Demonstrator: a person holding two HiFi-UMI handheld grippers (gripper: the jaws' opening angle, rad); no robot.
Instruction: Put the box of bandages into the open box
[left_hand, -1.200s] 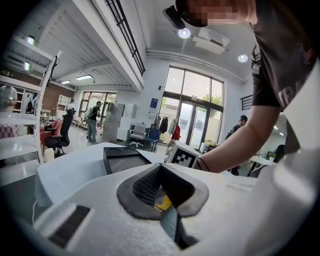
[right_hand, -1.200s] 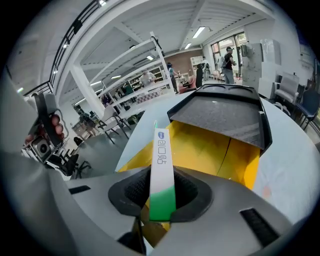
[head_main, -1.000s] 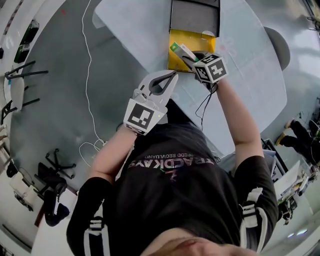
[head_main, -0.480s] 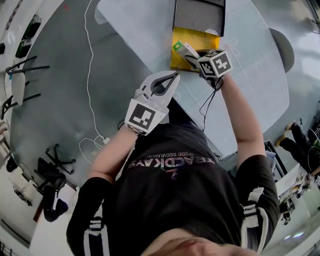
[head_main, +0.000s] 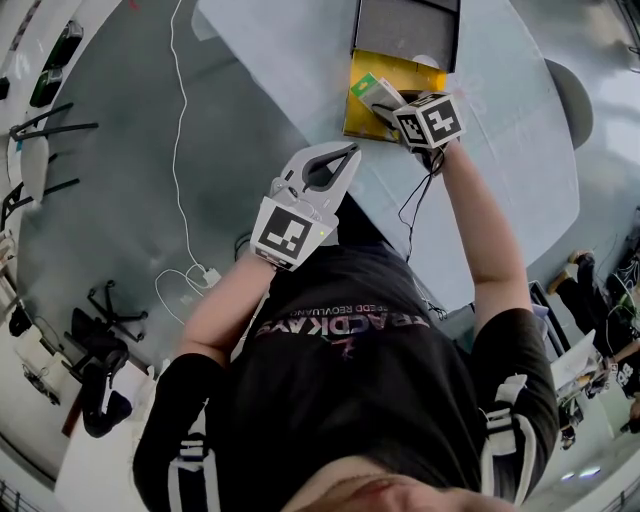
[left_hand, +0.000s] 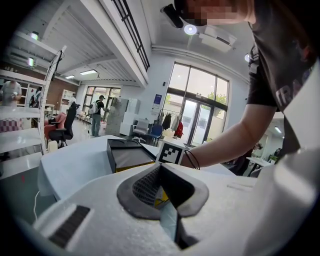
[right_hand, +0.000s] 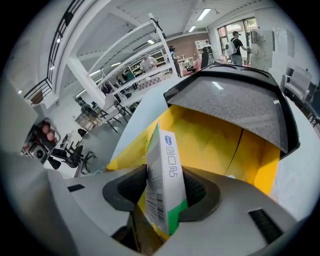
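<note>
The white and green box of bandages (head_main: 375, 92) (right_hand: 167, 175) stands on edge between the jaws of my right gripper (head_main: 386, 108) (right_hand: 167, 189), over the near part of the open yellow box (head_main: 405, 72) (right_hand: 215, 145). The jaws are opening, and a dark gap shows between each pad and the box of bandages. The open box's dark lid (head_main: 407, 30) is folded back at its far side. My left gripper (head_main: 350, 152) (left_hand: 161, 181) hangs at the table's near edge, shut and empty. The open box (left_hand: 125, 156) also lies ahead in the left gripper view.
The pale table (head_main: 500, 150) runs right and away from me. A white cable (head_main: 180, 150) trails over the grey floor at left. Office chairs (head_main: 100, 305) stand at the lower left, and a round grey seat (head_main: 560, 90) is beyond the table at right.
My right gripper has carried the box of bandages a little farther over the yellow box. The left gripper has stayed in place.
</note>
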